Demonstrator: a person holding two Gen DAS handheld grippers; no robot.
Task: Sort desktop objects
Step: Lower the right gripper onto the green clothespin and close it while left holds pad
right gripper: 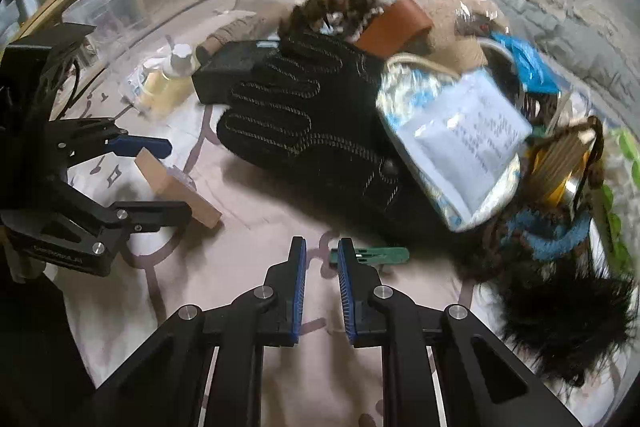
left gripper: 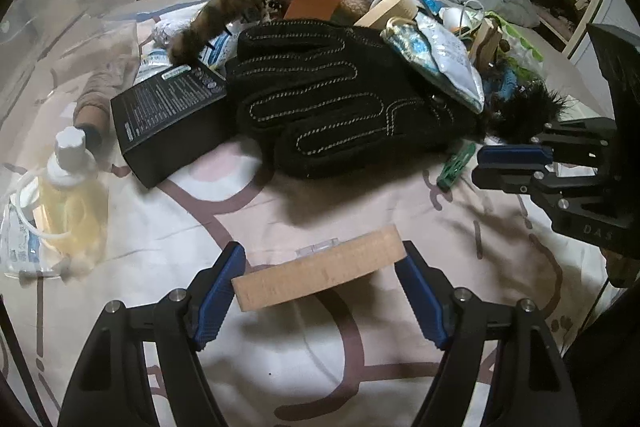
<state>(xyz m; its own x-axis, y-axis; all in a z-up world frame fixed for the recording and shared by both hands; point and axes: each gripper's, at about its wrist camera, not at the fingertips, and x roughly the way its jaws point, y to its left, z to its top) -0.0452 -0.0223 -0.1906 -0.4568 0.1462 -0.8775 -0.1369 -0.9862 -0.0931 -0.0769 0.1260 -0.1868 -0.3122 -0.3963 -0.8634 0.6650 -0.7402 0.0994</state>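
Your left gripper [left gripper: 320,283] is clamped on a wooden block [left gripper: 320,269] at bottom centre of the left wrist view, one blue pad on each end, with a small clear plastic piece [left gripper: 318,247] sitting on its top edge. I'd judge the block light, stiff and not fragile. The end-to-end hold looks sound, though the smooth wood could slip if you ease off.

Your right gripper [right gripper: 322,285] has its jaws nearly together with nothing between them. A green clip [right gripper: 370,255] lies on the patterned sheet [right gripper: 248,247] just beyond the right fingertip. It looks small, light and rigid, so take it across its long sides, low against the soft fabric.

Further out, at centre frame in both views, lies a black glove [left gripper: 340,99]: soft and floppy, best pinched at the cuff. To its left sits a black box [left gripper: 168,119], stiff, probably light. At far left stands a yellow liquid bottle [left gripper: 72,203], likely the heaviest and slipperiest; grasp its body, not the cap.

Counted: one block, one clip, one glove, one box, one bottle, one silver pouch [right gripper: 460,147] at right, one striped furry tail [left gripper: 216,19] at upper centre. The clutter at right is too tangled to count.
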